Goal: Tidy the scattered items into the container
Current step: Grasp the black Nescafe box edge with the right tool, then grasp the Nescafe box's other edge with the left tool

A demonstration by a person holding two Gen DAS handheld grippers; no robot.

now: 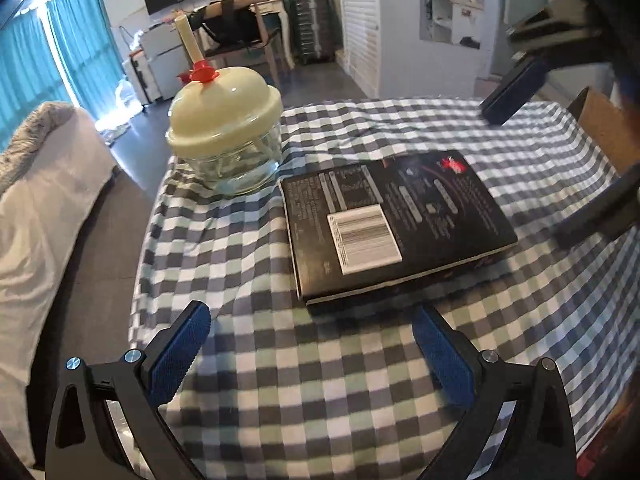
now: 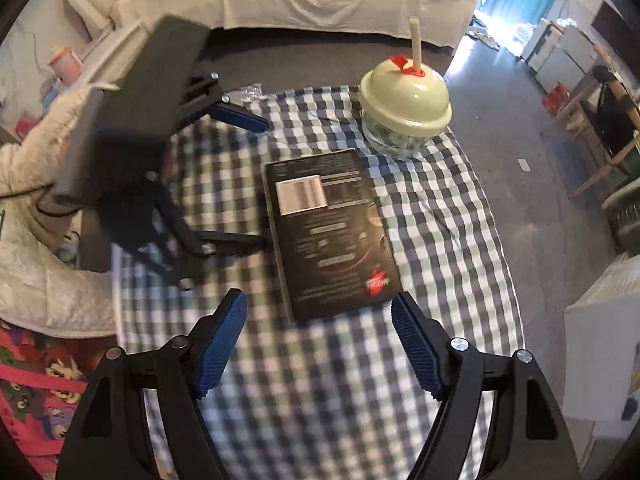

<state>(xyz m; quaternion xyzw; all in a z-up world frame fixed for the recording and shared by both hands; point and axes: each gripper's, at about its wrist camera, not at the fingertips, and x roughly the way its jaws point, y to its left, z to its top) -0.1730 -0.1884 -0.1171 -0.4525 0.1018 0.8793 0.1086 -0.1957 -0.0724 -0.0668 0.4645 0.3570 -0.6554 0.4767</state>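
Checked table [image 1: 320, 380]: one black box [image 1: 394, 220] (barcode up) | one lidded glass jar [image 1: 226, 136], far left | left gripper [image 1: 312, 344], right gripper [image 2: 318, 332]: both spread wide, empty

At the bottom of the frame the left claw [image 1: 308, 344] stands wide open and empty above the grey-and-white checked tabletop [image 1: 320, 392]. At centre lies a flat black rectangular box with a white barcode label [image 1: 394, 222]. Upper left of it stands a clear glass jar with a cream domed lid and red knob [image 1: 226, 136]. The right claw [image 1: 560, 172], blurred, enters at upper right.
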